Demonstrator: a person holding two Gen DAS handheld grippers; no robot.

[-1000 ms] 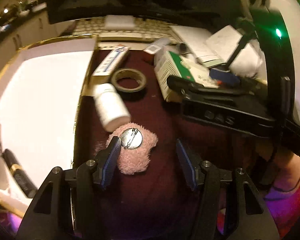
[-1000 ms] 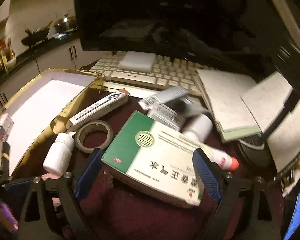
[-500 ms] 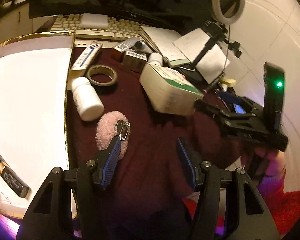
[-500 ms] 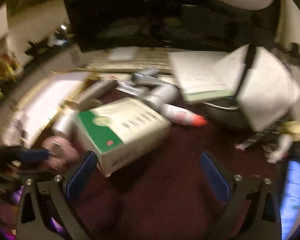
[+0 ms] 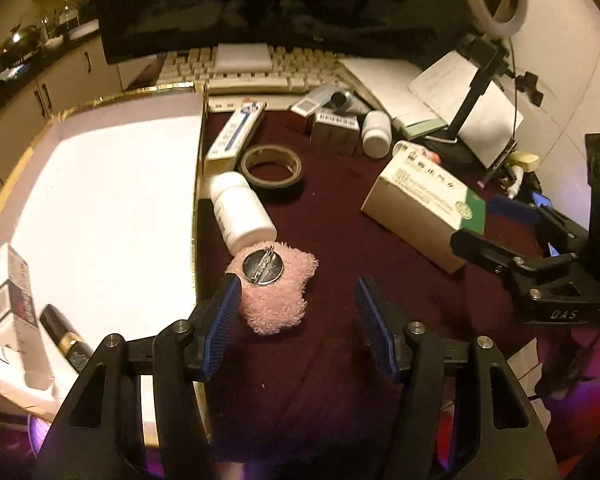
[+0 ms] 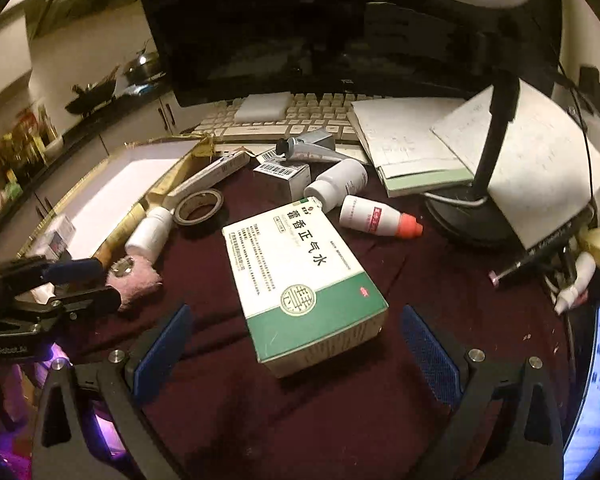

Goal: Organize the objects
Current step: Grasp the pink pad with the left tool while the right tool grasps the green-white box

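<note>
A pink fuzzy brooch [image 5: 276,300] lies pin side up on the dark red cloth. It sits between the fingers of my left gripper [image 5: 296,284], close against the left pad and well apart from the right one. These jaws are opening. In the right wrist view the brooch [image 6: 136,280] shows beside the left gripper [image 6: 72,284]. A green and white medicine box [image 6: 300,276] lies flat, its near end between the fingers of my right gripper [image 6: 296,312], which stands wide open without touching it. That gripper [image 5: 480,224] appears at the right of the left wrist view, by the box [image 5: 420,204].
A white gold-rimmed tray [image 5: 100,200] on the left holds a small carton [image 5: 12,296] and a black tube [image 5: 66,340]. A white bottle [image 5: 240,212], tape roll [image 5: 271,166], long box [image 5: 236,136], red-capped dropper [image 6: 380,220] and another bottle [image 6: 338,184] lie around. Keyboard, monitor, notebooks and lamp stand behind.
My right gripper has drawn back from the medicine box and opened wider; the box now lies lengthwise before it. The brooch lies flat again after standing tilted against the left finger.
</note>
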